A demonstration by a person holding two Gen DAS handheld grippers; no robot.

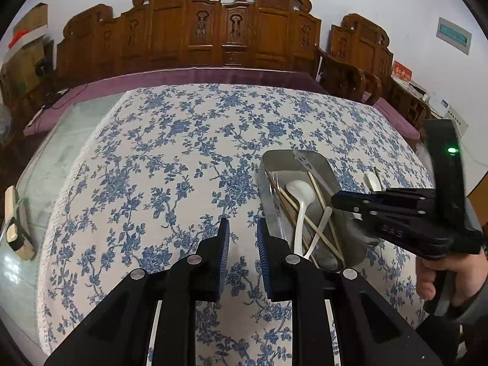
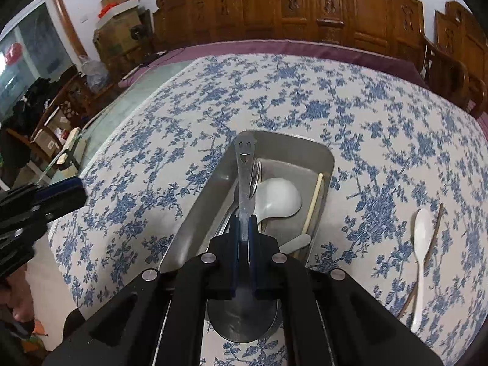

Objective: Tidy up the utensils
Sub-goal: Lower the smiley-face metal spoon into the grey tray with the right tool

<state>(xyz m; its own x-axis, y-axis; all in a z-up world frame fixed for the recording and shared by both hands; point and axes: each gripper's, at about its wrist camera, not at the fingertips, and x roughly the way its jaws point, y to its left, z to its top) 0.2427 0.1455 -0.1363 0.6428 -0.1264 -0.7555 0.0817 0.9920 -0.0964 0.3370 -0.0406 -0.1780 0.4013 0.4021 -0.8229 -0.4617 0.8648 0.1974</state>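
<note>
- My right gripper (image 2: 244, 228): jaws clamped on the handle of a metal spoon (image 2: 244, 164), bowl nearest me, smiley-cut handle end pointing away over the tray.
- My left gripper (image 1: 242, 238): jaws slightly apart, nothing between them, above bare tablecloth (image 1: 170, 158) beside the tray.
- Metal tray (image 2: 317, 155): holds a white spoon (image 2: 277, 196) and chopsticks (image 2: 312, 204).
- Toward the table's right edge: another white spoon (image 2: 422, 244), a dark chopstick (image 2: 434, 231) beside it.
</note>
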